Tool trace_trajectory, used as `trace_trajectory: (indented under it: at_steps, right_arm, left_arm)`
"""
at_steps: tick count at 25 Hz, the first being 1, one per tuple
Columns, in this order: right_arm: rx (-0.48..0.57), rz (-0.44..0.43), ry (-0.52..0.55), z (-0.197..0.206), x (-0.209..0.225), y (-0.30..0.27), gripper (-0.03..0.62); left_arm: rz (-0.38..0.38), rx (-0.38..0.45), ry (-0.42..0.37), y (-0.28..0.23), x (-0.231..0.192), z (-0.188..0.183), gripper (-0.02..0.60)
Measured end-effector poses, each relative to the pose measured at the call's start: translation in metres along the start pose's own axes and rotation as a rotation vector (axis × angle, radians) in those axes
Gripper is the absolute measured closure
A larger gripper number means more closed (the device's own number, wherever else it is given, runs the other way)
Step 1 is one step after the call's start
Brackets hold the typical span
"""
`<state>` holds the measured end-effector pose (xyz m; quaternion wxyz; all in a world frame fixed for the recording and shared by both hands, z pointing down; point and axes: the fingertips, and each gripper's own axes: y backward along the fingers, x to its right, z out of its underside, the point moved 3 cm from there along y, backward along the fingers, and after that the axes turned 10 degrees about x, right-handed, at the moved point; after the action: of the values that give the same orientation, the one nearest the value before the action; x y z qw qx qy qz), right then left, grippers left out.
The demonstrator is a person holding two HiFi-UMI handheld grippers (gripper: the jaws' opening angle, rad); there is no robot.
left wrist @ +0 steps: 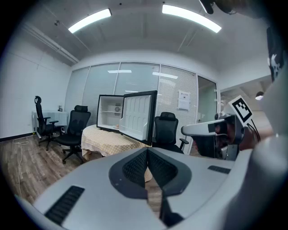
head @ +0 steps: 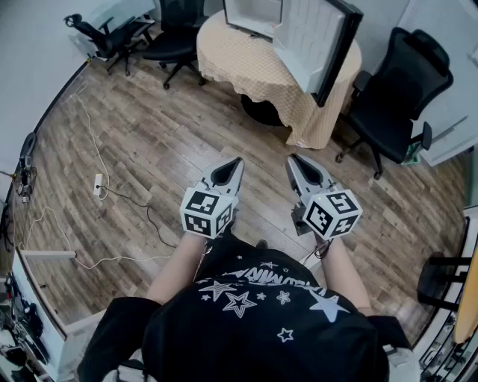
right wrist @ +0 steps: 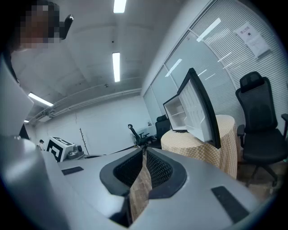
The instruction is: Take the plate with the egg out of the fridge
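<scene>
Head view: the small white fridge point(head: 258, 15) was cut off by the top edge, and its open door point(head: 314, 41) screened the shelves. It stood on a round, yellow-checked counter point(head: 239, 63) with black office chairs point(head: 396, 89) around. The left tool point(head: 237, 161) and right tool point(head: 293, 159) hung well short of it.

Left gripper view: the left tool was clenched on nothing. The plate with the egg was too small to pick out inside the fridge, and the wall notice point(left wrist: 183, 99) was unreadable.

Right gripper view: the right tool was likewise clenched and empty.

The round table point(head: 233, 61) — draped in yellow check — carries the open fridge point(head: 252, 15).
</scene>
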<state>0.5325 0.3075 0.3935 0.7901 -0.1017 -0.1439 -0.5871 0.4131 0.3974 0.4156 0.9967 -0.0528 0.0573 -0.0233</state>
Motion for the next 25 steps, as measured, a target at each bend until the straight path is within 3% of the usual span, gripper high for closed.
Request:
trace_trajectory:
  at_steps: [12,16,20,25]
  right_arm:
    - [0.022,0.062,-0.001,0.005,0.009,0.005,0.548]
    - [0.088,0.082,-0.072,0.002,0.011,-0.003,0.548]
    - [0.080,0.115,-0.067,0.010,0.010,-0.028,0.548]
    - [0.053,0.130,-0.003,0.015,-0.008,-0.084,0.548]
  left_arm:
    - [0.026,-0.006,0.011,-0.012,-0.007,0.007,0.575]
    - [0.036,0.000,0.018,-0.015,-0.021,0.008,0.575]
    - [0.046,0.009,0.030,-0.012,-0.050,0.010,0.575]
    - [0.033,-0.005,0.044,-0.011,-0.116,0.009,0.575]
